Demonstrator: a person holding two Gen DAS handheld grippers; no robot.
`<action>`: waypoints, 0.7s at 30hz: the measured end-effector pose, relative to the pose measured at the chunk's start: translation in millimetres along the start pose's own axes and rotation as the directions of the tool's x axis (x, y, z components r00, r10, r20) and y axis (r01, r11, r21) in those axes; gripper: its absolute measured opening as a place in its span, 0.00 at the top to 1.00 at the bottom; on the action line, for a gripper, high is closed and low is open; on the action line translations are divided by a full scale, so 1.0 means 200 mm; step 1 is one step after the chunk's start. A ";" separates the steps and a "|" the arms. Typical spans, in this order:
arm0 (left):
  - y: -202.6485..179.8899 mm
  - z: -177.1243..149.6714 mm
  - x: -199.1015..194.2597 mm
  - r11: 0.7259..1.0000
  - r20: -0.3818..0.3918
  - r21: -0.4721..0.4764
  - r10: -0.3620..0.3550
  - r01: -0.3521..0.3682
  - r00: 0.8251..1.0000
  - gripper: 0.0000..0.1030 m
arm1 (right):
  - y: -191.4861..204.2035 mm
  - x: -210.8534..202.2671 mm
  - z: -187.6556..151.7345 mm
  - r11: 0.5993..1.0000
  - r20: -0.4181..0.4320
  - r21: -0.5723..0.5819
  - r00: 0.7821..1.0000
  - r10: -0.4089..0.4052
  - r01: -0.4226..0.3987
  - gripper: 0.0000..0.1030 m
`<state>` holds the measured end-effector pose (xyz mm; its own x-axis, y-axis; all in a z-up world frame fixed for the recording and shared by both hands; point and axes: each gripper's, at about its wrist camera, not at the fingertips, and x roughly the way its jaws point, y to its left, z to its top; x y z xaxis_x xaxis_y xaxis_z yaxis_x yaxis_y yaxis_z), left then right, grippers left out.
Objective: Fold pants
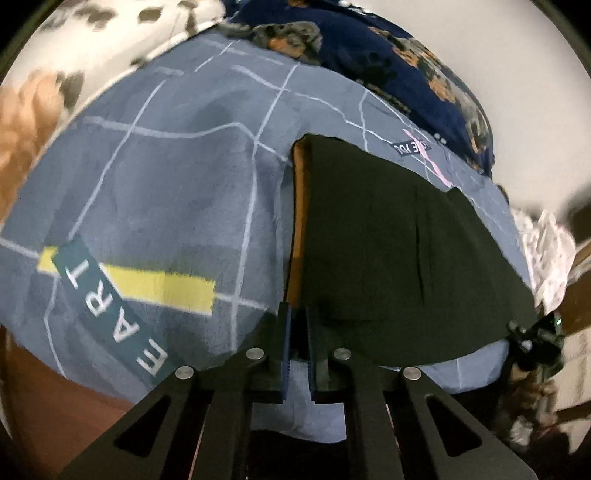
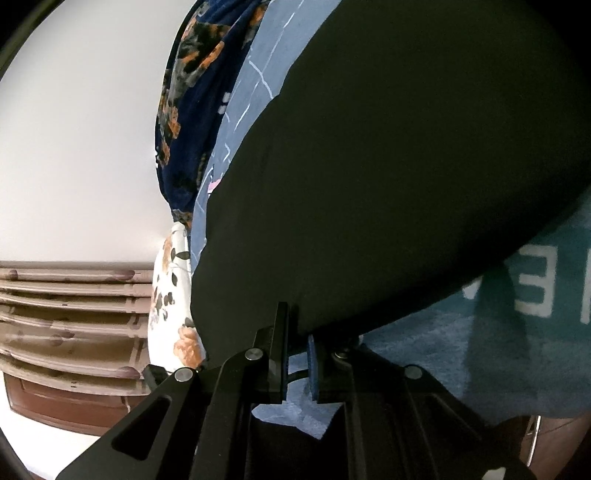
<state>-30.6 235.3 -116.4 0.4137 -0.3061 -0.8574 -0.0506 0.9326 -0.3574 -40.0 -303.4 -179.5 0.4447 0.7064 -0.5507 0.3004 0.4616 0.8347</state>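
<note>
So there's one pair of dark, near-black fabric pants (image 1: pixel 388 251) laid flat on a bed, on top of a single grey-blue bedspread with white map-style lines, a yellow bar and teal letter strips (image 1: pixel 166 177). Two grippers in play. The left gripper (image 1: pixel 298 325) is pitched steeply down at the near left corner of the pants, where a brownish inner edge shows along the side; its jaws are pinched right together on that corner, nothing but cloth between the blue pads. The right gripper (image 2: pixel 297 332) comes in at a shallower angle at the other near corner, seen from the left wrist camera as a small dark shape at the pants' right edge. Its jaws look nearly shut with the hem of the pants tucked in between them, though the exact contact on the right pad is hard to make out. Behind the bedspread there's one navy blanket with orange floral print (image 1: pixel 406 62), plus one white pillow with dark spots (image 1: pixel 122 33).
</note>
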 end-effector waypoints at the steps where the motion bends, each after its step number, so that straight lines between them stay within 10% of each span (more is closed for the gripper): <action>1: -0.02 0.00 0.00 1.000 0.003 0.019 0.006 -0.006 1.000 0.93 | 0.00 0.00 0.00 1.000 -0.001 0.003 1.000 0.002 -0.002 0.91; 10: -0.04 0.05 0.01 0.999 0.049 0.037 0.037 -0.039 0.998 0.95 | -0.02 0.00 0.01 1.000 -0.001 0.019 1.000 0.016 -0.016 0.92; 16: -0.17 0.08 -0.21 0.991 0.250 0.089 0.072 -0.097 0.965 0.92 | -0.05 0.00 0.02 0.997 -0.006 0.054 0.999 0.053 -0.052 0.93; 21: -0.40 0.07 -0.06 0.966 0.173 0.252 0.016 -0.060 0.985 0.80 | -0.05 0.00 0.02 0.997 -0.007 0.062 0.999 0.054 -0.053 0.95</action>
<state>-19.7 167.6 -72.7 0.5639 -0.2538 -0.7859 0.1557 0.9672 -0.2007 -39.8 -310.0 -188.6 0.4544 0.7338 -0.5051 0.3283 0.3892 0.8607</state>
